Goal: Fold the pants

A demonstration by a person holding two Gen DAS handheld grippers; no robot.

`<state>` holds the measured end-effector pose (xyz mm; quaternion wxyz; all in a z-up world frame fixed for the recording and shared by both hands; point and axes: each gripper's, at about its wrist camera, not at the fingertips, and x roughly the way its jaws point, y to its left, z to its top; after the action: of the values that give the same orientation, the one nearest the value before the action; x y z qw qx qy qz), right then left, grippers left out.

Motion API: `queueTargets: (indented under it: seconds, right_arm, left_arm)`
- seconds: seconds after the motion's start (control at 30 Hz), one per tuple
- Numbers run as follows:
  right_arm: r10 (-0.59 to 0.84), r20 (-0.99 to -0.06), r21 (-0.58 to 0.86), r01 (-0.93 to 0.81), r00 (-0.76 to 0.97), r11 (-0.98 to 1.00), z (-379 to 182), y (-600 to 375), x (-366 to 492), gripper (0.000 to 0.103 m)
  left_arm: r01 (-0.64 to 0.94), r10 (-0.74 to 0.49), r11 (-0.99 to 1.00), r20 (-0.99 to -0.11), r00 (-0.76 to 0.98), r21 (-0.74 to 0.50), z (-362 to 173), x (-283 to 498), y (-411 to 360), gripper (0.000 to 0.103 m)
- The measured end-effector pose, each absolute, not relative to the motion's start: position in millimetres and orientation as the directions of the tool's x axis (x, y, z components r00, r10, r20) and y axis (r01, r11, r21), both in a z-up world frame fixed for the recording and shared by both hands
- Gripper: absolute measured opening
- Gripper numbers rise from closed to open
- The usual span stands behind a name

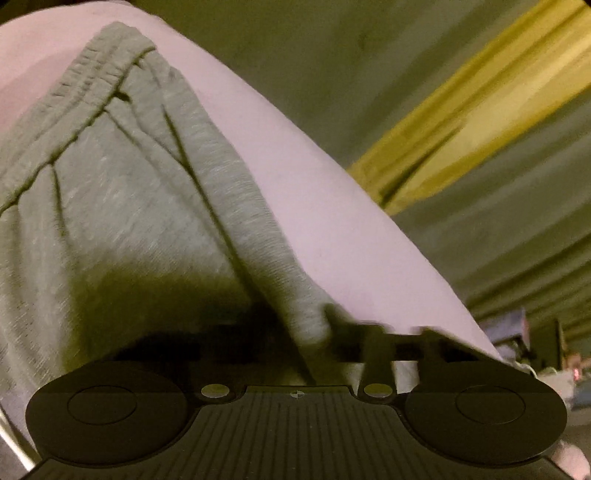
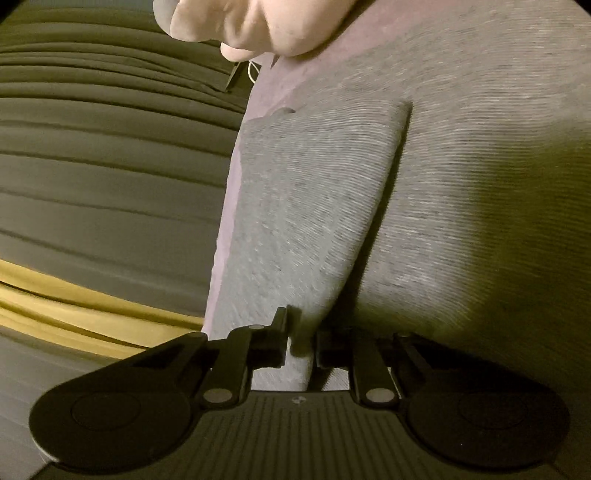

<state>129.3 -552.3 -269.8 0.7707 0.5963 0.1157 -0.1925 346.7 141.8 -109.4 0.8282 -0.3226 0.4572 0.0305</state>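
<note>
I am gripping the grey pants with both tools, the pants lying across a pale pink sheet on what looks like a bed. My left gripper is pinching a fold at the side edge, jaws nearly together on cloth. My right gripper is clamping a raised ridge of fabric, its jaws narrow. I am judging the fold as barely begun: the waistband is lying flat at the far end, and no completed fold is showing. The legs are running out of view. Motion blur is smearing the left fingertips, and the pale lump is staying unidentifiable.
</note>
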Motion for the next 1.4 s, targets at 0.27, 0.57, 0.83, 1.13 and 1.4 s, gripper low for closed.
queueTargets:
  seconds: [0.27,0.57,0.83,1.13,1.4]
  right_arm:
    - [-0.167,-0.371,0.863,0.406,0.913,0.301,-220.7,-543.8,110.0,0.004]
    - [-0.179,-0.276,0.821,0.328,0.944,0.467,-147.7,-553.3,11.4,0.004]
    - [-0.18,-0.61,0.666,0.623,0.771,0.411,-224.9,-564.7,-4.5,0.005]
    - [-0.146,-0.596,0.708,0.602,0.79,0.37,-231.7,-570.4,-2.5,0.008]
    - [-0.174,-0.599,0.645,0.601,0.781,0.472,-215.4,-560.7,8.6,0.005]
  left_arm:
    - [-0.248,-0.349,0.748,-0.683,0.641,-0.615,-56.5,296.7,162.0,0.009]
    - [-0.119,-0.45,0.706,-0.572,0.686,-0.698,-26.3,150.6,189.1,0.009]
    - [-0.369,-0.338,0.746,-0.793,0.507,-0.554,-138.0,110.0,194.6,0.021]
    - [-0.459,-0.376,0.561,-0.706,0.6,-0.689,-142.3,106.0,196.2,0.05]
    - [-0.453,-0.342,0.613,-0.735,0.586,-0.647,-118.1,96.3,202.7,0.013]
